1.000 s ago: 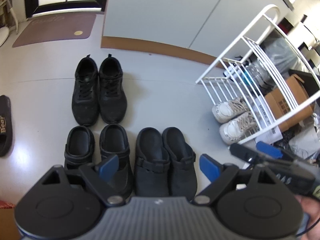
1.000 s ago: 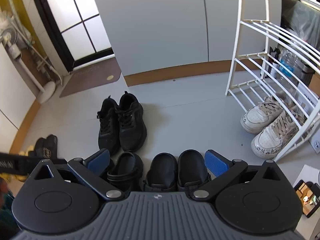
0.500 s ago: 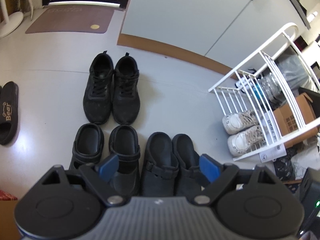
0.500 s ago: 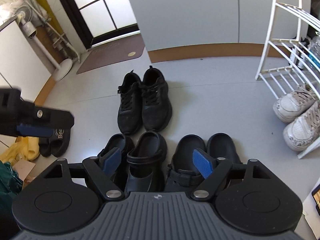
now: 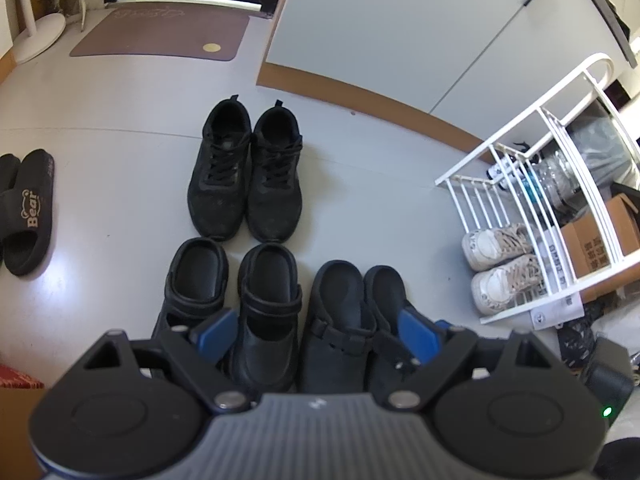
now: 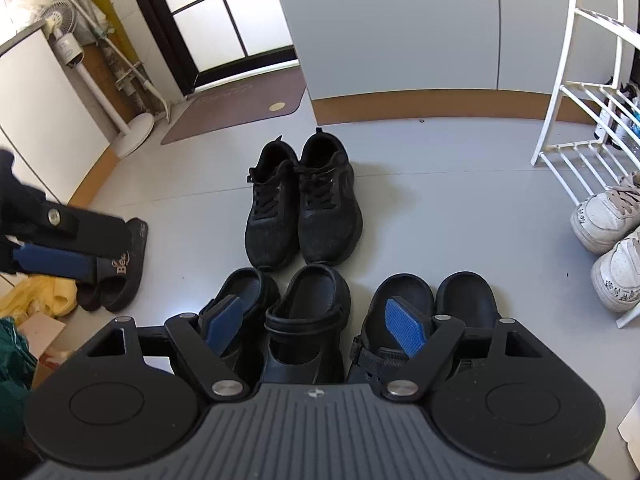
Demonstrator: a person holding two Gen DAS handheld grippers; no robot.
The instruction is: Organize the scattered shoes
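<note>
Three black pairs stand in rows on the grey floor: laced sneakers [image 5: 246, 176] at the back, strapped clogs [image 5: 232, 300] front left and plain clogs [image 5: 356, 308] front right. My left gripper [image 5: 316, 332] hovers open above the inner shoes of the two clog pairs, holding nothing. My right gripper [image 6: 314, 326] is open too, above the right strapped clog [image 6: 308, 316], its right pad over the left plain clog [image 6: 400, 304]. A pair of black "Bear" slides [image 5: 26, 212] lies apart at the left. The left gripper [image 6: 60, 248] shows over those slides [image 6: 120, 272] in the right wrist view.
A white wire shoe rack [image 5: 540, 184] stands at the right with white sneakers [image 5: 500, 268] at its foot and a cardboard box [image 5: 600, 236] behind it. A brown doormat [image 5: 160, 36] lies by the door. A standing fan [image 6: 68, 48] and yellow cloth [image 6: 36, 296] are far left.
The right gripper's jaws have narrowed, and it swung left and lower, from the plain clogs toward the strapped ones. The left gripper shifted a little, and both slides now show.
</note>
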